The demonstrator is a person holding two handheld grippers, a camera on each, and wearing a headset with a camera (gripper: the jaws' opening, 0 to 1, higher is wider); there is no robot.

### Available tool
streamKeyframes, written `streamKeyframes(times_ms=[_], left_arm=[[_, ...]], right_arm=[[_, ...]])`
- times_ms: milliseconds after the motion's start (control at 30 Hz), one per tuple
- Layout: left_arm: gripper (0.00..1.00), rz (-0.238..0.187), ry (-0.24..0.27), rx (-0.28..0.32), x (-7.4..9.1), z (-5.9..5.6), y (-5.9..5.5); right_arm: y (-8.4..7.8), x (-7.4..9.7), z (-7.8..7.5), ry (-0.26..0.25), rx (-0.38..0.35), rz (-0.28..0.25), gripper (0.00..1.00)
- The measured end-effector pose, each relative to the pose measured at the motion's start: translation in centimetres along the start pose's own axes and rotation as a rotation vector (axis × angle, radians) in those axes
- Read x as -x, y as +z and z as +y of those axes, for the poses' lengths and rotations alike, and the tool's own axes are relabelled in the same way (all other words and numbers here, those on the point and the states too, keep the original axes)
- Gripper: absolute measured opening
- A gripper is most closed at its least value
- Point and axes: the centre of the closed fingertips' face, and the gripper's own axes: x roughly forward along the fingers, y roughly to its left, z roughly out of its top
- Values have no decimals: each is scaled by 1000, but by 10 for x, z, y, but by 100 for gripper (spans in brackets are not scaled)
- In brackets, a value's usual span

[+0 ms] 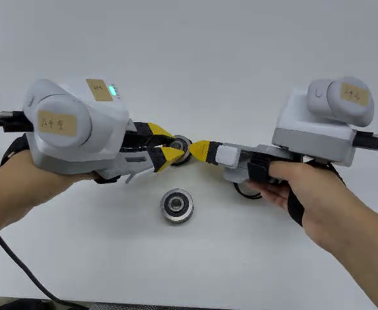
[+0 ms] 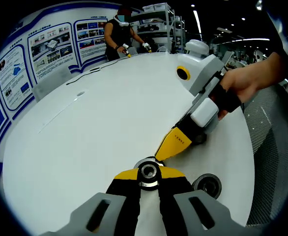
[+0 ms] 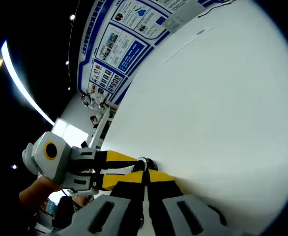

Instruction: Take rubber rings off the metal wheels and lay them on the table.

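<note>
Two grippers meet above the table [image 1: 195, 58]. The left gripper [image 1: 167, 143] squeezes a metal wheel [image 1: 179, 148] tight so it cannot slip. The right gripper [image 1: 199, 150], jaws pressed shut, seems to pinch its rubber ring [image 2: 154, 160] for pulling. Another wheel [image 1: 177, 205] waits below.

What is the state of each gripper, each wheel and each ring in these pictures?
held wheel: raised off the table; whether its ring is on, cannot tell.
left gripper: shut on the held wheel.
right gripper: shut, tips at the held wheel's rim.
second wheel: lies flat on the table, rubber ring on.
loose black ring: lies on the table, partly hidden under the right gripper.
</note>
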Motion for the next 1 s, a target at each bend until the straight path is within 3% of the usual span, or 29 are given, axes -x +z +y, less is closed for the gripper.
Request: streamKeyframes(times_ms=[367, 1000], left_arm=[[13, 0, 0, 0, 0, 0, 0], [13, 3, -1, -2, 0, -1, 1]], right_arm=[[1, 1, 2, -6, -4, -5, 1], [1, -1, 5, -22, 83, 0, 0]])
